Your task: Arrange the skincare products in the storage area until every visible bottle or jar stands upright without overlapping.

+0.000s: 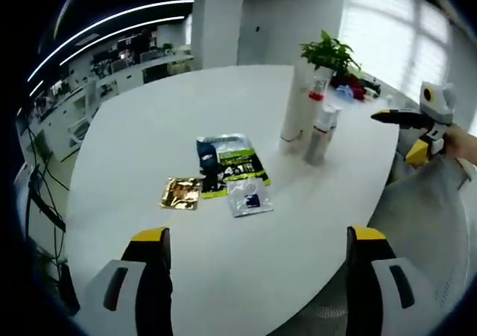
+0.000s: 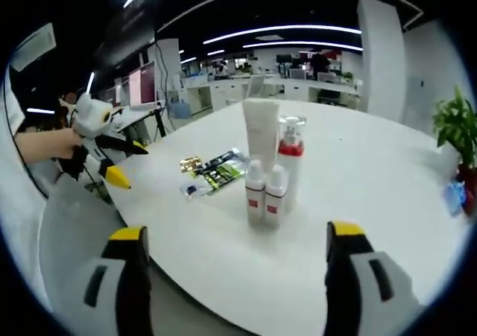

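Bottles (image 2: 266, 191) and a tall tube (image 2: 261, 131) stand upright, clustered mid-table beside flat sachets (image 1: 232, 170); I keep my left gripper (image 1: 257, 239) and right gripper (image 2: 235, 239) wide, empty, held back to survey.

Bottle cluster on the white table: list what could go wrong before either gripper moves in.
1. The two small bottles, the pump bottle and the tall white tube stand packed together; reaching for one could likely topple its neighbours.
2. The flat sachets lie overlapping, so a jaw may drag several at once.
3. The left gripper and right gripper are both open and off the table edge; a long reach may reduce precision.
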Tool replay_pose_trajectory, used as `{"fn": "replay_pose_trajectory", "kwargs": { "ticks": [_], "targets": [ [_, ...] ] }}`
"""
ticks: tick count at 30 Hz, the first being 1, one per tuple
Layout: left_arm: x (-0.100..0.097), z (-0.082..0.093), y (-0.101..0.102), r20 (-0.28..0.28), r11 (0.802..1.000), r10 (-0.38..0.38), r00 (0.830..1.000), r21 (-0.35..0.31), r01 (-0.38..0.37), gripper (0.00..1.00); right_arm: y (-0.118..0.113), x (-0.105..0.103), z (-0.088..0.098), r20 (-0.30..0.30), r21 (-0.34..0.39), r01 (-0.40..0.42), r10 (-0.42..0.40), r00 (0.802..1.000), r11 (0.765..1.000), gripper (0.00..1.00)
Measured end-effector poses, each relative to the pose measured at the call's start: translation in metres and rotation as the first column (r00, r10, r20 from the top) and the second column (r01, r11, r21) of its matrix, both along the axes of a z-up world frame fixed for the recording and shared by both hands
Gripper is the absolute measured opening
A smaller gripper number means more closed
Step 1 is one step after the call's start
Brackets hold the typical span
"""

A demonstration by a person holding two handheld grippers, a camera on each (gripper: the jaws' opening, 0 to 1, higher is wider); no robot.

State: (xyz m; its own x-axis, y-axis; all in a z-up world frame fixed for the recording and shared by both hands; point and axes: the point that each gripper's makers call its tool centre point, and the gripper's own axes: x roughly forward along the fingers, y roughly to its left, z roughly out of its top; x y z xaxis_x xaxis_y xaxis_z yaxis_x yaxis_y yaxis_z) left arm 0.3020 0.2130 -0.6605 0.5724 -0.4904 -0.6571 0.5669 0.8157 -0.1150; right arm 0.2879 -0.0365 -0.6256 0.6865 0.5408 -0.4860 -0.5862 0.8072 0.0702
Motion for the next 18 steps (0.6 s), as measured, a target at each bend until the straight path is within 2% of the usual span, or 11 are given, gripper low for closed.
{"fn": "replay_pose_trajectory", "kwargs": {
  "ticks": [8,18],
  "targets": [
    [0.0028,0.0020,-0.0014,0.003,1.000,0.000,1.000,0.007,0.000,0.95,-0.0002,-0.0006,-0.0017,0.001,-0.027,-0.006,0.006,1.000,1.000,0.99],
    [0.0048,-0.0018,-0.0015,-0.010,1.000,0.005,1.000,0.022,-0.005,0.94,-0.0030,-0.0016,-0.0031,-0.006,-0.028,-0.001,0.000,1.000,1.000,0.99]
  ]
}}
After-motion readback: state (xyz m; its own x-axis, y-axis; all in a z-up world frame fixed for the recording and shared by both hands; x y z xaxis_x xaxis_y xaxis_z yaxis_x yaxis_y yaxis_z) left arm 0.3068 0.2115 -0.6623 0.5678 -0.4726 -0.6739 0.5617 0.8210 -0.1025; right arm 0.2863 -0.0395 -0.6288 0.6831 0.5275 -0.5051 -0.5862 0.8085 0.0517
